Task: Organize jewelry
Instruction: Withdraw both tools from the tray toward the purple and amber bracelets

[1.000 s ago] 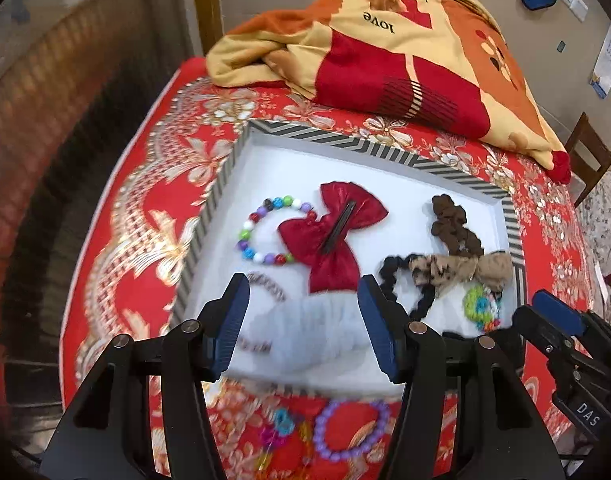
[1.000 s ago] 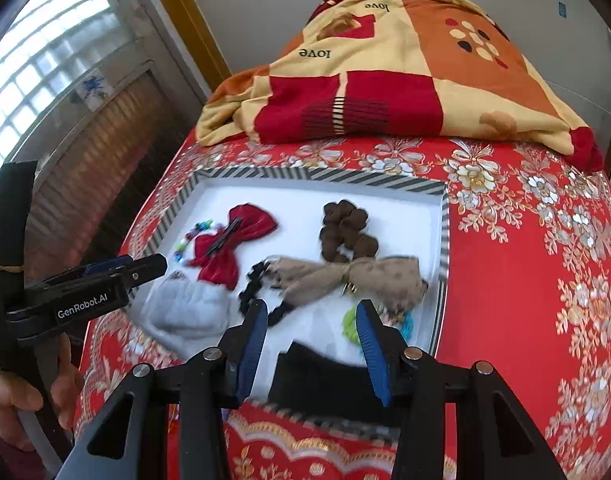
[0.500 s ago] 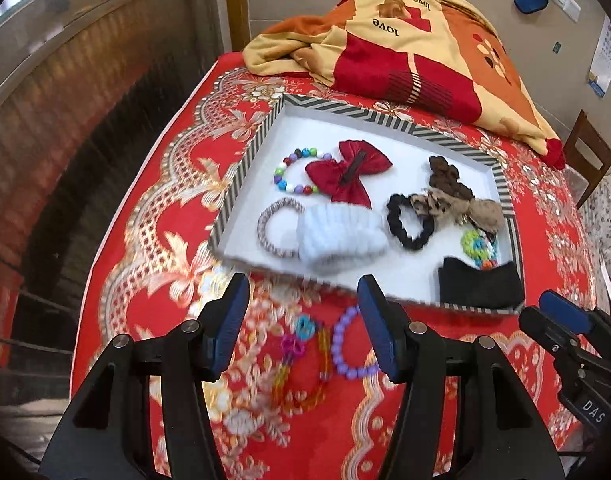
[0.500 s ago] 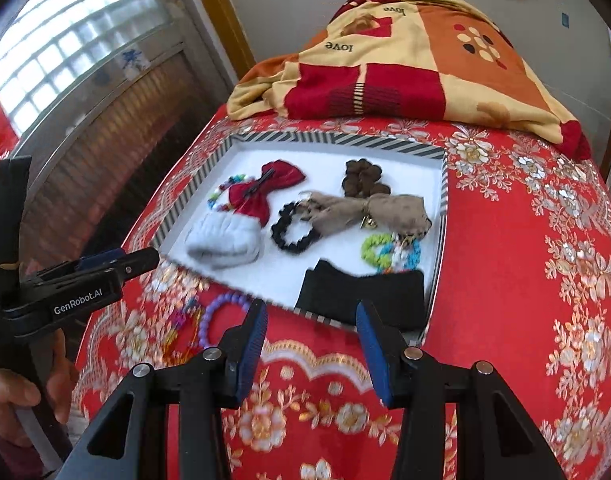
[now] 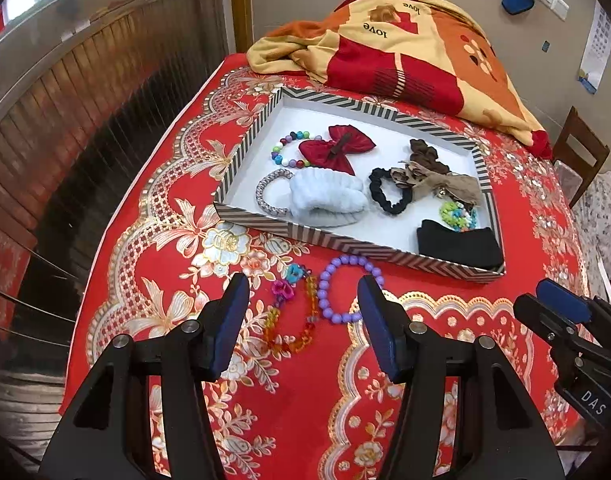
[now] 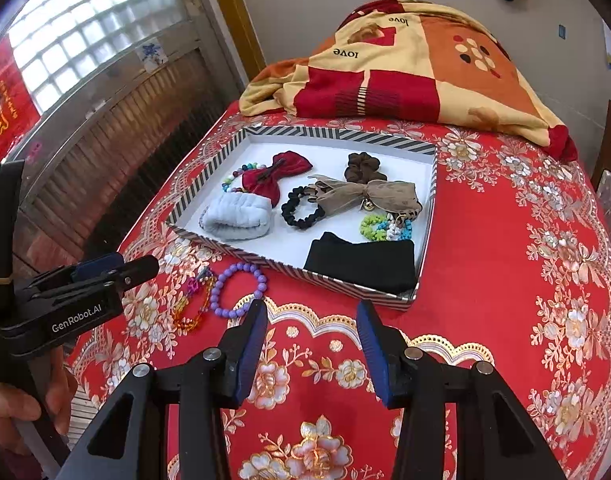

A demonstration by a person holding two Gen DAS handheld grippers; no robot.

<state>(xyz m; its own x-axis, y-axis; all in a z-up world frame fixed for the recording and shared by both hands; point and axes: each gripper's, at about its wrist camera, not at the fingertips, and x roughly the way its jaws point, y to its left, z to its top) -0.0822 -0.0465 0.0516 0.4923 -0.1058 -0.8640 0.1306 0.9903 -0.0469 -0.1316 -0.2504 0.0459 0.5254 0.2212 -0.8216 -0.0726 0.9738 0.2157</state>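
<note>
A striped shallow tray (image 5: 329, 237) (image 6: 241, 254) lies on the red floral cloth. It holds a red bow (image 5: 337, 148), a beaded bracelet (image 5: 283, 148), a white scrunchie (image 5: 325, 198), a black hair tie (image 5: 387, 192), a tan bow (image 6: 365, 196) and a black cloth (image 6: 363, 264). In front of the tray lie a purple bead bracelet (image 5: 345, 288) (image 6: 235, 290) and a colourful bead strand (image 5: 293, 312) (image 6: 193, 300). My left gripper (image 5: 303, 316) hovers open over those two pieces. My right gripper (image 6: 311, 340) stands open and empty above bare cloth, near the tray's front right corner.
A folded red and yellow blanket (image 5: 405, 48) lies behind the tray. The table's left edge (image 5: 105, 240) drops beside a wooden railing. A chair (image 5: 577, 152) stands at the right. A hand (image 6: 9, 412) holds the left gripper's handle.
Both grippers have drawn back from over the tray toward the table's near side. The purple bracelet and the bead strand now sit between the left gripper's fingers in its view.
</note>
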